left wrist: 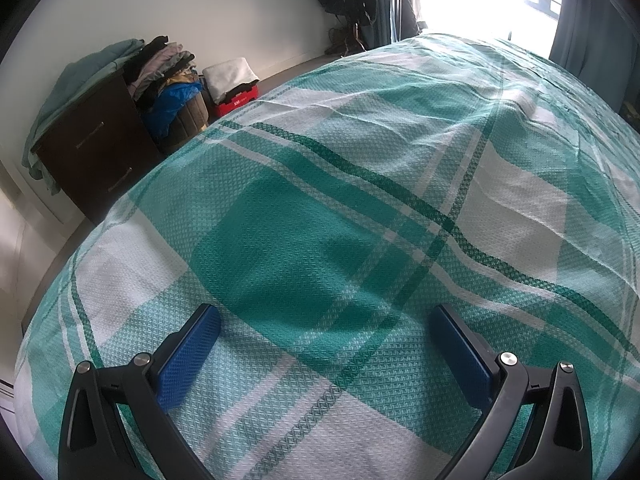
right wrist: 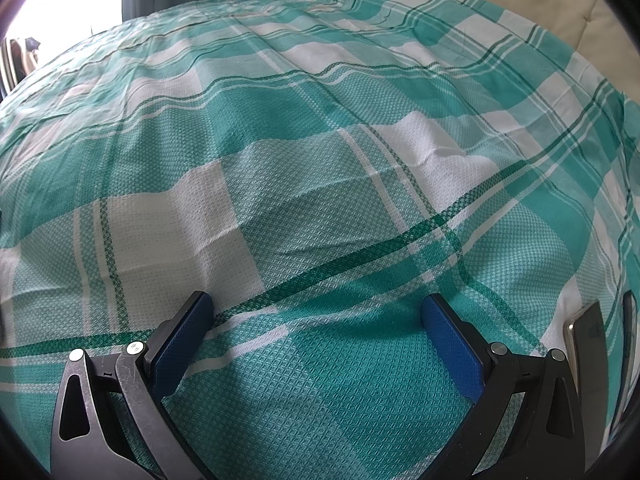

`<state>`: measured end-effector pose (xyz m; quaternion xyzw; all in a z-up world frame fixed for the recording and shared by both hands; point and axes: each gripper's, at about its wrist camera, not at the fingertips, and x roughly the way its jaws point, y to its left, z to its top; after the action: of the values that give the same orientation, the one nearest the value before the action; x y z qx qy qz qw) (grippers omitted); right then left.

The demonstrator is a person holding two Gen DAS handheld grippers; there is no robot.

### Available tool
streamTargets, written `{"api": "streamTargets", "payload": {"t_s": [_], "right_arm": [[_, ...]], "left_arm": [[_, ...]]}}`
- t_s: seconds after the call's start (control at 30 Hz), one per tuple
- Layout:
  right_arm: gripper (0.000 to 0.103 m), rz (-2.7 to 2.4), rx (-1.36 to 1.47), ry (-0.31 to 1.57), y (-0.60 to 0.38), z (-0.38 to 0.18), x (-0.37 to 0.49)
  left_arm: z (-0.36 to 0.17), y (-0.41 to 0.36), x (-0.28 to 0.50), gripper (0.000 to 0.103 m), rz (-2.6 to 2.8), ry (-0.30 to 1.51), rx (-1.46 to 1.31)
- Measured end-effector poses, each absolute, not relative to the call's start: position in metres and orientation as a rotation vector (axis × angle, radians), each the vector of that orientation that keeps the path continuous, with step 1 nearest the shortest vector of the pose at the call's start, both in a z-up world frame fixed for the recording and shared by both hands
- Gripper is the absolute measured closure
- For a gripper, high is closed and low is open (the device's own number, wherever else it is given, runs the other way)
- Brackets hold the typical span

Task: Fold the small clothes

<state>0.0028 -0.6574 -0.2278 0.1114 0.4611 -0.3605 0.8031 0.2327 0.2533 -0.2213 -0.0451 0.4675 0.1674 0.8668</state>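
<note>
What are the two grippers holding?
Nothing. The left gripper and right gripper are both open, with only the checked sheet below.

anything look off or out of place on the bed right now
One thing: a phone-like slab lies on the checked bedsheet by the right gripper, where folding would happen. The sheet is only mildly wrinkled. No small garment shows on the bed; both the right and left gripper hang open and empty.
</note>
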Motion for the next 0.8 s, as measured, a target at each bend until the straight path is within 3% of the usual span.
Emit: {"api": "streamTargets", "payload": {"t_s": [0.17, 0.3, 0.43, 0.57, 0.8], "right_arm": [[0.001, -0.725, 0.281, 1.037, -0.655, -0.214, 0.007], [0.001, -0.624, 0.282, 0.962, -0.595, -0.157, -0.035], [0.000, -0.489, 0.164, 0.944, -0.496, -0.114, -0.088], [0.000, -0.366, 0.194, 0.938, -0.412, -0.104, -0.127], [0.000, -0.093, 0.236, 0.907, -0.306, -0.087, -0.153]], "left_arm": [[-0.219, 0.255, 0.235, 0.000, 0.355, 1.007, -0.120], [-0.198, 0.236, 0.210, 0.001, 0.345, 1.052, -0.071], [-0.143, 0.186, 0.135, 0.001, 0.247, 0.913, -0.035], [-0.075, 0.108, 0.045, 0.000, 0.037, 0.788, -0.019], [-0.029, 0.006, -0.053, 0.000, -0.320, 0.775, 0.062]]}}
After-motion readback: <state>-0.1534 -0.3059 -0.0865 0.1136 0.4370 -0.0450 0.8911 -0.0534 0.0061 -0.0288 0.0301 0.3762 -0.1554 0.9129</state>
